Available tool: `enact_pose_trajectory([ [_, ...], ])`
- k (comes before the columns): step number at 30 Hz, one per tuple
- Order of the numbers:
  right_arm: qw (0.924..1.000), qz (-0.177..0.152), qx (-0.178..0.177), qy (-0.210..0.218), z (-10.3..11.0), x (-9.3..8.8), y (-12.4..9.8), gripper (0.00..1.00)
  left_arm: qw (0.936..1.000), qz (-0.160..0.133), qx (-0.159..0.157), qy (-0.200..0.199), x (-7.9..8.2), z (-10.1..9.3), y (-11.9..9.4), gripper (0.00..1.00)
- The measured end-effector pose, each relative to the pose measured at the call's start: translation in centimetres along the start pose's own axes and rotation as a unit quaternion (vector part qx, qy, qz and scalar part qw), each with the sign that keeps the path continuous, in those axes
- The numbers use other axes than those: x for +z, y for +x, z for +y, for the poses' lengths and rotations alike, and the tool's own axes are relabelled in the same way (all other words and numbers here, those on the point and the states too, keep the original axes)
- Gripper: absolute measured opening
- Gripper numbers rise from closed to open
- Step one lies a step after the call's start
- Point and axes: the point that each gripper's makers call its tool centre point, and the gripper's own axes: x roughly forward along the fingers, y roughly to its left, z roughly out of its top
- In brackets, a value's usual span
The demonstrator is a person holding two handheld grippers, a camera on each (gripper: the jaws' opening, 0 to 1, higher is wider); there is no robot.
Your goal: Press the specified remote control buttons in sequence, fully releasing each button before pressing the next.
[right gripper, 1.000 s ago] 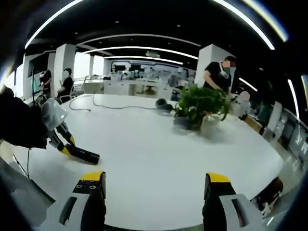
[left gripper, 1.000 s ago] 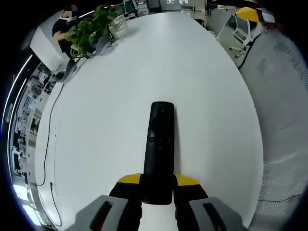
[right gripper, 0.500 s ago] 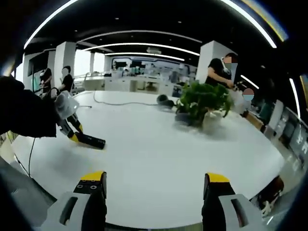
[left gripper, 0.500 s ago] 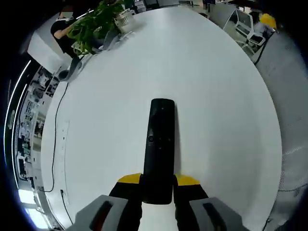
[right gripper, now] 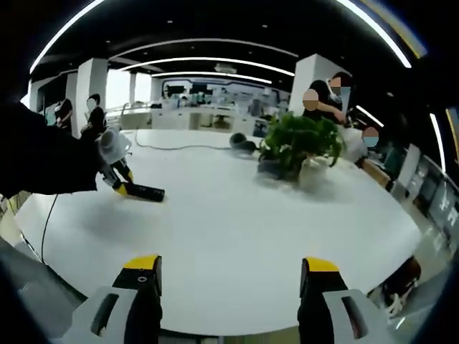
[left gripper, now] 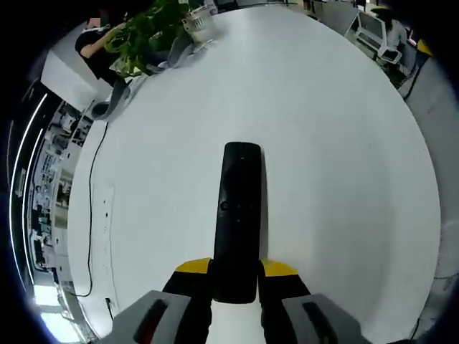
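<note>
A long black remote control (left gripper: 237,215) points away from me in the left gripper view, above the white table (left gripper: 323,143). My left gripper (left gripper: 236,269) is shut on its near end, yellow pads on either side. In the right gripper view the same remote (right gripper: 145,192) juts out from the left gripper (right gripper: 122,185), held up over the table by a dark-sleeved arm (right gripper: 43,161) at the left. My right gripper (right gripper: 229,271) stands open at the bottom of that view, nothing between its yellow-tipped fingers (right gripper: 142,264), well apart from the remote.
A potted green plant (right gripper: 297,147) stands at the table's far side, with headphones (right gripper: 242,143) and a black cable (right gripper: 161,147) beside it. The plant (left gripper: 154,32) and a cable (left gripper: 90,215) lie along the table's left edge. People stand behind the table. Chairs (left gripper: 373,36) sit at the upper right.
The left gripper has risen and moved rightward across the right gripper view, still holding the remote. The left gripper view has shifted over the table. The right gripper stays open.
</note>
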Motion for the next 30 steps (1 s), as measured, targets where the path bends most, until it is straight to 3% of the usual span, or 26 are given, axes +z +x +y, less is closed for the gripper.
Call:
enact_pose_trajectory([
  [4, 1.0, 0.009, -0.001, 0.0, 0.0, -0.3, 0.1, 0.76, 0.9998, -0.002, -0.008, -0.018, 0.1, 1.3, 0.3, 0.24],
  [7, 0.9999, 0.011, -0.001, 0.0, 0.0, -0.4, 0.1, 0.75, 0.9999, 0.008, 0.008, -0.008, 0.0, 2.4, 0.4, 0.24],
  [14, 0.9999, 0.016, -0.004, -0.002, -0.1, -0.6, 0.1, 0.75, 0.9998, 0.008, 0.007, -0.019, 0.3, 4.3, 1.0, 0.24],
  [24, 0.9998, 0.019, -0.005, 0.004, -0.1, -0.6, 0.2, 0.73, 0.9996, -0.001, -0.008, -0.029, 0.6, 4.6, 1.7, 0.24],
  [30, 0.9998, 0.016, -0.005, 0.01, -0.2, -0.4, 0.2, 0.74, 0.9985, -0.032, -0.021, -0.039, 0.4, 4.6, 1.6, 0.24],
])
